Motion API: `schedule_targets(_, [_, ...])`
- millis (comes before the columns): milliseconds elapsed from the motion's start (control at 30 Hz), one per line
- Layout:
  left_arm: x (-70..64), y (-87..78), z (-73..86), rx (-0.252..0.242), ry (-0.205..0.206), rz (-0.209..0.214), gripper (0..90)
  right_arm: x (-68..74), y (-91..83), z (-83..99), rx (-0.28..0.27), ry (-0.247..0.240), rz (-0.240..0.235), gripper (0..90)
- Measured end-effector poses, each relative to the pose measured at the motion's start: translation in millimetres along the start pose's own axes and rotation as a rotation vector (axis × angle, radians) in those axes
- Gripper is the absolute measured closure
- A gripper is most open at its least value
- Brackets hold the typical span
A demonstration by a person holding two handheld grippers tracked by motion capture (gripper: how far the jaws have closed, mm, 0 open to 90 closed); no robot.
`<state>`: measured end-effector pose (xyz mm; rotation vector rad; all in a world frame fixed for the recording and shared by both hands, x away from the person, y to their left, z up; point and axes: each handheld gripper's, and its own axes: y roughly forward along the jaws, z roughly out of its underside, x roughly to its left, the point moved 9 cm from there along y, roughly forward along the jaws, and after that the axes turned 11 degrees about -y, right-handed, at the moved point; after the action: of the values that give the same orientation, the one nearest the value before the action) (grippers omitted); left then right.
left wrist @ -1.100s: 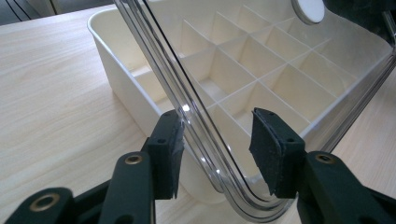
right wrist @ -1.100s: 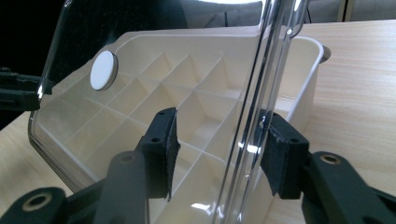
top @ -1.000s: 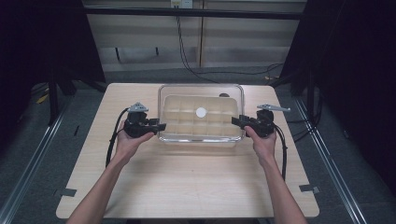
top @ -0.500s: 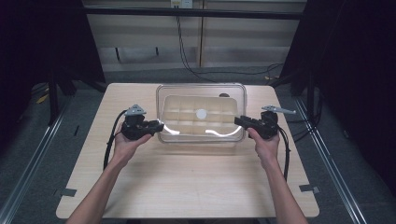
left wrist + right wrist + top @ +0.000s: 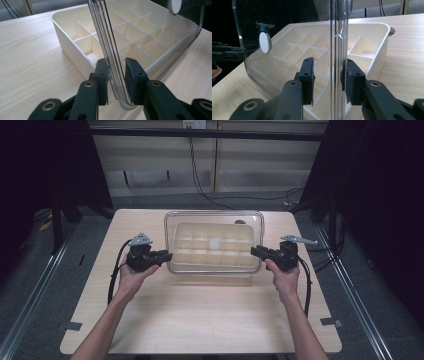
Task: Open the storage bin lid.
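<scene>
A clear plastic lid (image 5: 250, 220) with a white round disc (image 5: 215, 243) hangs a little above a cream tray (image 5: 72, 47) divided into several compartments, which sits at the middle back of the table. My left gripper (image 5: 167, 255) is shut on the lid's left edge, which runs between its pads (image 5: 116, 66). At the opposite edge my right gripper (image 5: 255, 251) is shut on the lid (image 5: 337, 37), whose rim stands between the jaws (image 5: 328, 66). Through the lid, the tray (image 5: 377, 62) looks empty in both gripper views.
The light wooden table (image 5: 200, 320) spreads out in front of the tray. Black cables trail from both grippers along the forearms. Dark floor, metal rails and a panelled wall surround the table.
The lid has come up off the tray; half a second ago it was tilting with glare on it. Both grippers stayed at its two sides.
</scene>
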<state>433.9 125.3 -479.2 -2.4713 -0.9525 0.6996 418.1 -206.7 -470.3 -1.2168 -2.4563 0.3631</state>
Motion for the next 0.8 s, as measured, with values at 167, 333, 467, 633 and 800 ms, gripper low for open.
schedule_targets(167, [-3.2,-5.6,-0.6,-0.015,-0.001,0.007,73.3,4.2,-2.1,0.2,-0.006,0.002,-0.011,64.9])
schedule_targets(333, [-6.0,-6.2,-1.3,-0.020,-0.001,0.012,73.4,6.3,-7.3,-2.5,-0.018,-0.007,-0.008,65.2])
schedule_targets(467, [-8.6,-5.1,-0.4,-0.011,0.005,0.012,73.8,3.9,-8.9,0.1,-0.008,-0.013,-0.001,65.0])
schedule_targets(633, [-9.2,-8.5,-0.5,-0.016,0.003,0.014,74.1,5.2,-8.3,3.0,0.000,-0.013,-0.005,64.7])
schedule_targets(800, [-10.4,-12.6,-0.4,-0.025,-0.006,0.021,74.6,9.1,-9.9,2.9,0.000,-0.021,-0.007,64.7])
